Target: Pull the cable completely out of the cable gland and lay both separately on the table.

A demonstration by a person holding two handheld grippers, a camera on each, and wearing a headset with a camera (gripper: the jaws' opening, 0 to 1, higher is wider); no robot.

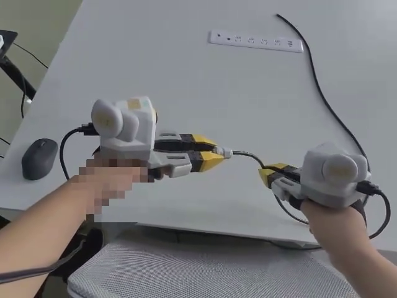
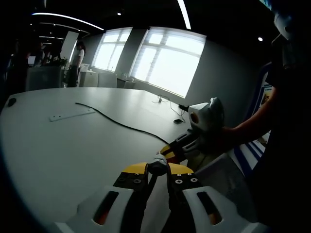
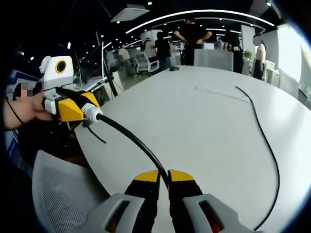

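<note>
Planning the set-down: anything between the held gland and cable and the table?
Nothing visible: left gripper holds the cable gland, right gripper the cable, over bare table; mouse sits far left, power strip at the back, black cord to the right.

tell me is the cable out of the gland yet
In: the black cable enters the white cable gland in the left gripper; the right gripper pinches the cable.

Left gripper (image 1: 214, 155) and right gripper (image 1: 268, 174) above the table's (image 1: 186, 81) near edge, the cable (image 1: 248, 156) between them.
The cable gland (image 1: 224, 151) sits in the left gripper's jaws, and the cable runs right from it into the right gripper's jaws. A mouse (image 1: 40, 158) lies far left, a power strip (image 1: 256, 41) at the far side, a chair (image 1: 205, 267) below the near edge.
</note>
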